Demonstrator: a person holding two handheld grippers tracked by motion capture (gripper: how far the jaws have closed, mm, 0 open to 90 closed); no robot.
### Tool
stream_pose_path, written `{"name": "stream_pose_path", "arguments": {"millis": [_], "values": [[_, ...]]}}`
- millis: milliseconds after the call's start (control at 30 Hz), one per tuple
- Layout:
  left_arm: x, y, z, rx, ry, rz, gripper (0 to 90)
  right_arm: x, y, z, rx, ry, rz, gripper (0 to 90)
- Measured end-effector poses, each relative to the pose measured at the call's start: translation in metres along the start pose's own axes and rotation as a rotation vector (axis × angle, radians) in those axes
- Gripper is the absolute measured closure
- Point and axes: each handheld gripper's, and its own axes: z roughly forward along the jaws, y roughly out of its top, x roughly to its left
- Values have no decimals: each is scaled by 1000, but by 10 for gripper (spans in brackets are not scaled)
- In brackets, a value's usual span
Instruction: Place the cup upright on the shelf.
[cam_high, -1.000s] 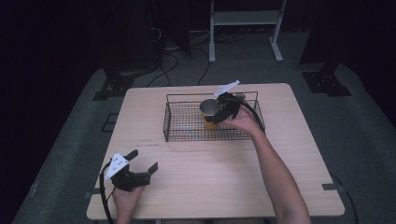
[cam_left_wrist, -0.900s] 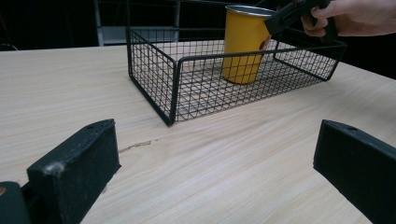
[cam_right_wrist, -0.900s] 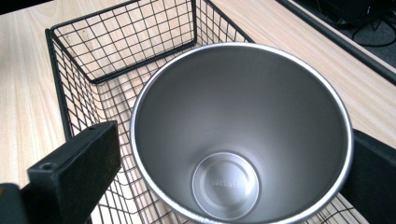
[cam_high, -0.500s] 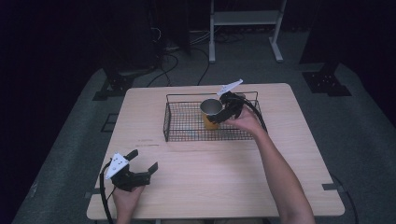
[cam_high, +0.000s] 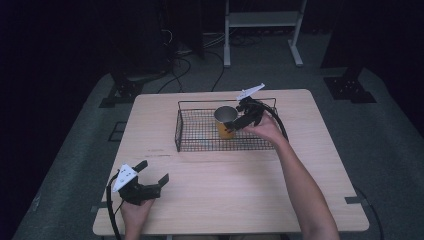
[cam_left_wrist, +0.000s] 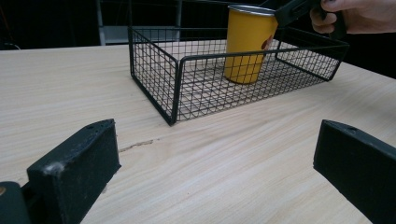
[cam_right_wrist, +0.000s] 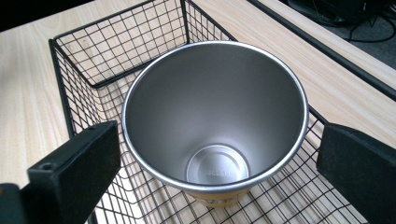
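Left gripper: jaws spread wide, holding nothing, resting low at the near left of the pale wooden table, well apart from the work. Black wire-mesh basket, mid-table: yellow metal cup with silver rim and steel interior stands upright on its floor, so placing appears done and only withdrawal seems left. Right gripper, farthest: jaws parted, flanking the cup rim on either side without gripping it
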Motion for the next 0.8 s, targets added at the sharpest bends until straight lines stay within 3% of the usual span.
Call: {"name": "stream_pose_path", "arguments": {"millis": [367,800], "values": [[0,0,0,0,2,-1,0,-3,-3,-15,-45,1,23,0],[-1,0,1,1,-2,7,0,7,-15,-49,-132,37,29,0]]}}
